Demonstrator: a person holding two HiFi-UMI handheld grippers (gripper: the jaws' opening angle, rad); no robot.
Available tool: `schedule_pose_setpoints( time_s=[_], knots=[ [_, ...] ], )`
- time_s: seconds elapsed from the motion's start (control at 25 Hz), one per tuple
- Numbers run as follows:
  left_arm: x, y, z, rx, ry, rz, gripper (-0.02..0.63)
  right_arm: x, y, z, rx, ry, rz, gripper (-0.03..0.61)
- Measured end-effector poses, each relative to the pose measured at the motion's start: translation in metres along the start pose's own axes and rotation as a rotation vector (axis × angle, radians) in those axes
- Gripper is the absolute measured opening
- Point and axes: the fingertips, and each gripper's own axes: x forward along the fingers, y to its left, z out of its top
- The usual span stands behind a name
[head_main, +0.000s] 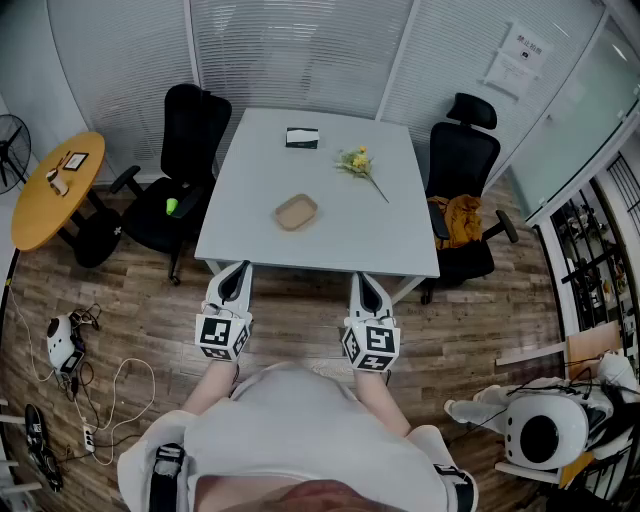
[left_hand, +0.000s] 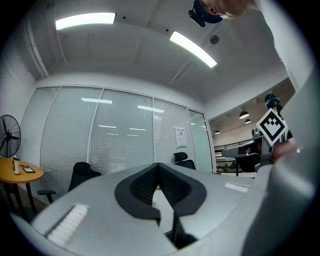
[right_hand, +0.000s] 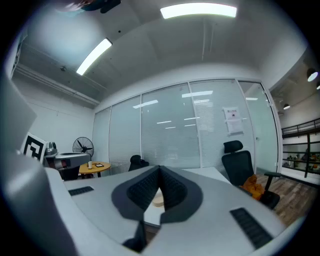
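Head view: left gripper (head_main: 239, 271) & right gripper (head_main: 367, 281) hang short of the table (head_main: 330, 245) edge. Tan dish (head_main: 297, 212) sits mid-table ahead, long axis roughly L-R, slightly skewed. Prob. light, stiff, shallow, so pinch the near rim. Left gripper view: jaws tip-to-tip, empty. Right gripper view: same, dish (right_hand: 158, 199) glimpsed beyond.

Office scene, partly obscured: the fan (head_main: 8, 150) is cut by the head view's left edge, and the person's torso (head_main: 300, 440) runs off the bottom. Print on the wall notices (head_main: 521, 52) and on the black box (head_main: 302, 138) on the desk (head_main: 380, 235) is too small to read. The items on the round yellow table (head_main: 40, 210) are too small to tell. A small green object (head_main: 172, 207) on the left chair (head_main: 195, 125) cannot be identified. In the right gripper view, the right claw (right_hand: 160, 170) hides all but a sliver of the tan dish (right_hand: 158, 199).
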Motion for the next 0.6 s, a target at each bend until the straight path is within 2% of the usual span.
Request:
schedule_pose_setpoints(
  time_s=[0.44,0.6],
  knots=[
    [0.0008,0.0036,0.0007,-0.005,-0.001,-0.010,0.009,0.0027,0.0044,-0.0025,0.007,0.003,0.002,0.006],
    [0.0013,0.0056,0.0016,-0.012,-0.001,-0.012,0.009,0.0068,0.0101,-0.0055,-0.023,0.036,0.020,0.008]
  ],
)
